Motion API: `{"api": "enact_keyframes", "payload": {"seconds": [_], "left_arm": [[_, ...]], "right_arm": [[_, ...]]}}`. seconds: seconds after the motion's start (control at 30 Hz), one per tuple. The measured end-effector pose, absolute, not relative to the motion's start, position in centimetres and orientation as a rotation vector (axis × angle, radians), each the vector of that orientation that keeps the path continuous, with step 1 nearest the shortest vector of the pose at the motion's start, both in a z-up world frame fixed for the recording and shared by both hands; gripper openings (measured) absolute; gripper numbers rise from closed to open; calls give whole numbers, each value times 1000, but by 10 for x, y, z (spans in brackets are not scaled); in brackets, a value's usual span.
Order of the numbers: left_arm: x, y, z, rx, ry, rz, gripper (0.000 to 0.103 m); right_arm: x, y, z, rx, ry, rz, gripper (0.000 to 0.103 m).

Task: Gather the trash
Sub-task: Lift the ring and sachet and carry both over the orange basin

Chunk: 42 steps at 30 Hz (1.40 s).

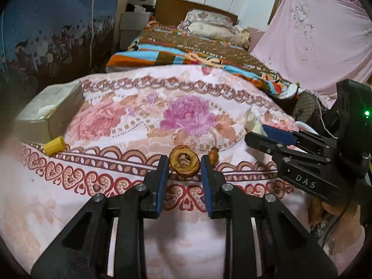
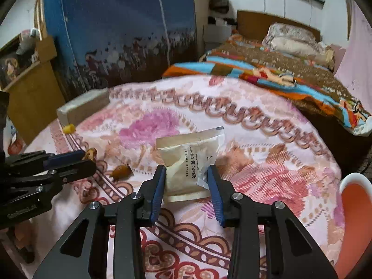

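Observation:
A brown dried ring of peel [image 1: 184,164] stands upright between the blue pads of my left gripper [image 1: 184,162], which is shut on it just above the pink flowered cloth [image 1: 116,209]. In the right wrist view, a cream snack packet with printed characters [image 2: 188,160] lies on the cloth, and my right gripper [image 2: 186,174] is shut on its lower half, with both pads against its sides. The left gripper [image 2: 89,159] reaches in from the left there, the ring [image 2: 91,154] at its tip. The right gripper [image 1: 255,132] comes in from the right in the left wrist view.
A small brown scrap [image 2: 121,171] lies between the two grippers. A yellow cap [image 1: 54,145] rests by a pale block [image 1: 46,111] at the cloth's left edge. An orange container with a white rim [image 2: 355,200] stands at the right. A bed with a striped blanket [image 1: 186,48] lies behind.

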<state>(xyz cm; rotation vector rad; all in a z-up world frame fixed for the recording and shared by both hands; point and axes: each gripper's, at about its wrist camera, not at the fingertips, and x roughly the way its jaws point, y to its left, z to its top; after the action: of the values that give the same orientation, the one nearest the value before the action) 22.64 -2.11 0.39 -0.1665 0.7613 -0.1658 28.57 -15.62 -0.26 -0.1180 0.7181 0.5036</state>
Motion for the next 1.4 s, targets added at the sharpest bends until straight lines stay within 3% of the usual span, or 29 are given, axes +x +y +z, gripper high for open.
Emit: {"api": "enact_keyframes", "payload": {"seconds": [0.27, 0.77, 1.4], "left_arm": [[207, -31, 28, -112, 599, -182, 12], [183, -100, 88, 30, 271, -312, 12], [197, -201, 99, 53, 251, -560, 12]], "right_arm": [[242, -179, 31, -64, 436, 463, 34], [191, -247, 74, 12, 88, 247, 35], [175, -357, 74, 179, 68, -37, 37]]}}
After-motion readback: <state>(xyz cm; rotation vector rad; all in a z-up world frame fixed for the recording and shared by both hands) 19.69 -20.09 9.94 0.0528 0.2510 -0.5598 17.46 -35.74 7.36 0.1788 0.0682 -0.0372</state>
